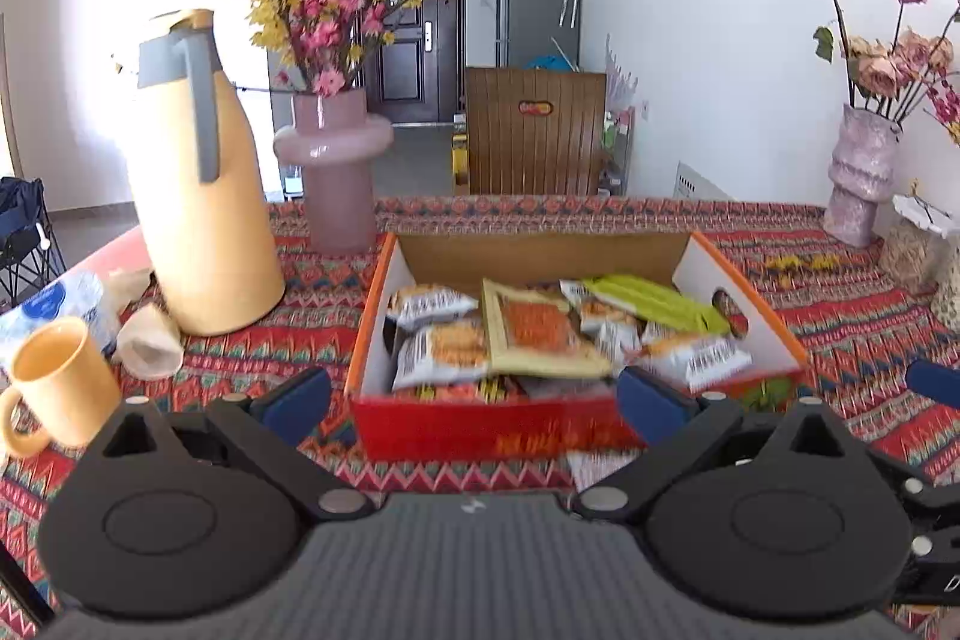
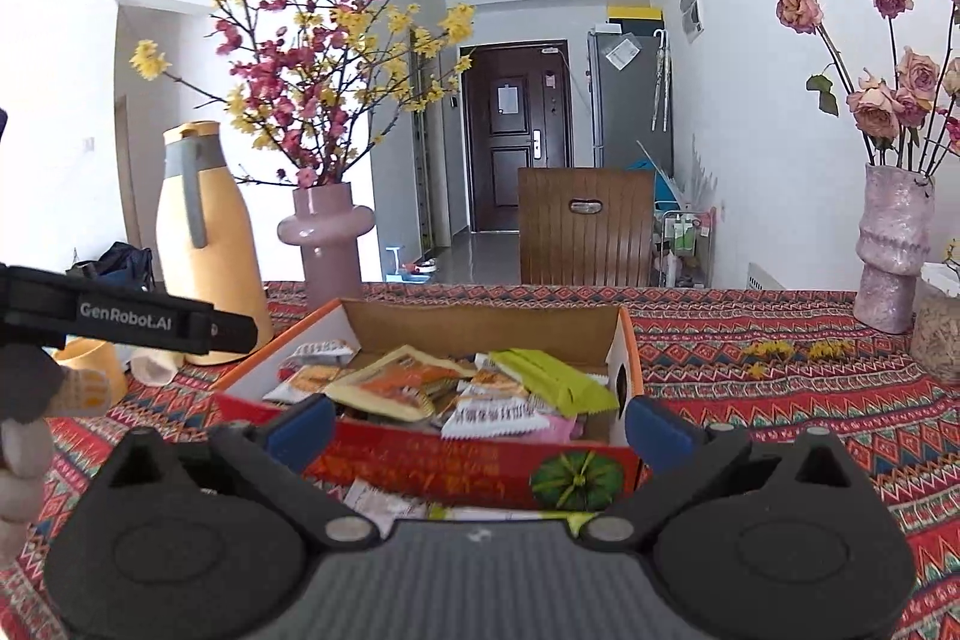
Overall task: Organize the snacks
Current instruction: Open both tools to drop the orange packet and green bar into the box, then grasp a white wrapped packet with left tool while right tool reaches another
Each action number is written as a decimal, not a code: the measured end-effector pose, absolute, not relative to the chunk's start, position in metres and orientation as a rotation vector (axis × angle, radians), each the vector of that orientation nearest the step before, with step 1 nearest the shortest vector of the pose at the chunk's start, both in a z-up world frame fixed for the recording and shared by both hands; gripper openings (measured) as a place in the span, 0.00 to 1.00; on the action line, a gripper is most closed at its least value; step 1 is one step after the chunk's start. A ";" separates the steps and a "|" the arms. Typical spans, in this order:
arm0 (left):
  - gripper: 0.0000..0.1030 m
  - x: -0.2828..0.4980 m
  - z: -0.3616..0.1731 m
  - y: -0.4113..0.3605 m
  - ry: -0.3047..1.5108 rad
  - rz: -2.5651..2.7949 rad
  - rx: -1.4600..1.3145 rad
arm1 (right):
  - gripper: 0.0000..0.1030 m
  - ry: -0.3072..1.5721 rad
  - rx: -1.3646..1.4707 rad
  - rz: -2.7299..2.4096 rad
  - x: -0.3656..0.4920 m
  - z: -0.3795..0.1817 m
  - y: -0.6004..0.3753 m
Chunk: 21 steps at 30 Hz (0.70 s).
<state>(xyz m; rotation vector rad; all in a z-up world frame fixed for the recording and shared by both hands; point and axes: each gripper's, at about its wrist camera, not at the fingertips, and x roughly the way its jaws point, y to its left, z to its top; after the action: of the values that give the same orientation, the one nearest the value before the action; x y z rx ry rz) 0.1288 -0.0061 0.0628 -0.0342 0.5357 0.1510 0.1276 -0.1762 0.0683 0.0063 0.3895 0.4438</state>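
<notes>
Tablecloth (image 1: 840, 316): red, orange and teal zigzag bands. Box (image 2: 456, 466): red front with a green pumpkin print, orange rim, white side walls, brown inside. Snack packets: white-and-orange (image 1: 441, 352); lime green (image 2: 555, 379). Flask (image 1: 204, 196): cream, grey handle. Vase (image 1: 336, 160): pink. Mug (image 1: 57, 382): pale yellow.

"GenRobot.AI" on left gripper (image 2: 150, 319) side; snack packet and box print unreadable.

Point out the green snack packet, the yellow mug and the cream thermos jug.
green snack packet (image 1: 654, 303): left wrist view, middle of the wrapper.
yellow mug (image 1: 60, 381): left wrist view, outer wall below the rim.
cream thermos jug (image 2: 225, 244): right wrist view, body beside the grey handle.
</notes>
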 end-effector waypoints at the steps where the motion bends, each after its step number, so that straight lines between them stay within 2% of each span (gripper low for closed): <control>1: 1.00 0.124 0.061 -0.006 0.544 0.152 -0.033 | 1.00 0.392 0.004 0.444 0.123 0.068 -0.177; 21: 1.00 0.045 0.008 -0.014 0.766 0.115 -0.008 | 1.00 0.475 -0.037 0.453 0.041 0.044 -0.195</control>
<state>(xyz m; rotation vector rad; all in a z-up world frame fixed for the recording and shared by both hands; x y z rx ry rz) 0.0446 -0.0137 0.0077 -0.0081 0.7661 0.1146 0.0409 -0.1946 0.0443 -0.0369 0.4749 0.4529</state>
